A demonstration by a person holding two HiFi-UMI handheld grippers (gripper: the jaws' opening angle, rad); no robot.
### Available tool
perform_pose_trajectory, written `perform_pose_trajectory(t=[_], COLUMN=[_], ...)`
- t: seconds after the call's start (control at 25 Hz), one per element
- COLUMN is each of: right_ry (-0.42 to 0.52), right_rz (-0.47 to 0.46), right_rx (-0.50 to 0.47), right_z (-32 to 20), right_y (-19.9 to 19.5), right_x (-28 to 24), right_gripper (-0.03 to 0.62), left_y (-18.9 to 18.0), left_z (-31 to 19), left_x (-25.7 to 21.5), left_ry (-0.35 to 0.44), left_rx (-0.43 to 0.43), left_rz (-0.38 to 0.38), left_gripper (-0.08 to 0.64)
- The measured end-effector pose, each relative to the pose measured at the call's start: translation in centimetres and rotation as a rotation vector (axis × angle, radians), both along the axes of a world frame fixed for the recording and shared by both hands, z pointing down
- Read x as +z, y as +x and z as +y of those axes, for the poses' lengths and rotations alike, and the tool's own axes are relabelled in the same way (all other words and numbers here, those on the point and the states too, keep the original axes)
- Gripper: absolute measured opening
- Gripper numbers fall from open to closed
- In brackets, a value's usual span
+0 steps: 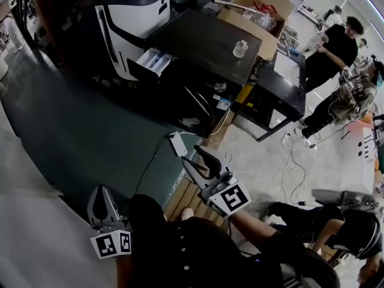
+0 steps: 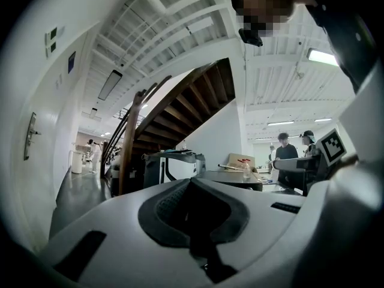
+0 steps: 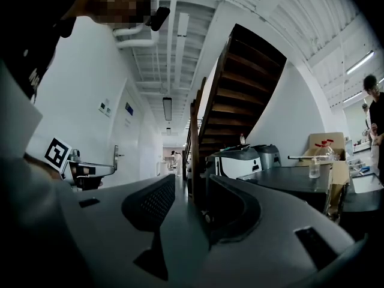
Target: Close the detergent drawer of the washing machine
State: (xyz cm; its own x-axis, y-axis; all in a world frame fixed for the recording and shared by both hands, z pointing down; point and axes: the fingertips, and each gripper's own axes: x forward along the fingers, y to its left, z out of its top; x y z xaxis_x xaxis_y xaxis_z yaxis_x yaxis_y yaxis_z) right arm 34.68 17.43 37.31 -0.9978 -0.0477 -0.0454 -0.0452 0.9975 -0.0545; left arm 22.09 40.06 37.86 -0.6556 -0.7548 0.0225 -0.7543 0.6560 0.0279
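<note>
The washer (image 1: 129,26) stands at the upper left of my head view. Its drawer (image 1: 155,60) is pulled out and its white compartments show. The drawer's end sits just beside the left edge of a black tabletop (image 1: 204,41). A small clear bottle (image 1: 240,48) stands upright on that tabletop, and an open cardboard box (image 1: 255,2) sits behind it at the top of the frame.

Both grippers are low in the frame, well apart from the drawer. The left gripper (image 1: 103,191) is at the lower left, and in its own view (image 2: 191,188) the jaws are pressed together with nothing between them. The right gripper (image 1: 191,155) is at lower centre and points up the frame toward the washer. In its own view (image 3: 186,185) the jaws are spread with only open air between them.

A white power strip (image 1: 178,144) lies on the floor between the right gripper and the tabletop. Both gripper views show the washer small in the middle distance, under a dark staircase (image 2: 186,107). People (image 1: 333,47) stand at the upper right of my head view.
</note>
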Motion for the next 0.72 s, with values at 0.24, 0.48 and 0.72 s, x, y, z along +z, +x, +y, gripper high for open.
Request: perform_pose_trajectory(t=[0.24, 0.48, 0.72], right_ry=[0.005, 0.010, 0.012], right_rz=[-0.039, -0.044, -0.036], right_rx=[0.002, 0.020, 0.030], right_z=[0.0, 1.0, 2.8], right_y=[-5.7, -10.8, -15.1], right_x=[-2.2, -6.0, -8.5], right_gripper=[0.179, 0.172, 0.161], left_y=[-4.9, -9.7, -14.0], left_z=[0.0, 0.3, 1.9], left_x=[-1.4, -4.9, -7.6], left_ry=[0.003, 0.021, 0.023], left_rx=[0.011, 0.038, 0.059], left_rz=[-0.010, -0.027, -0.028], left_gripper=[0.014, 0.014, 0.014])
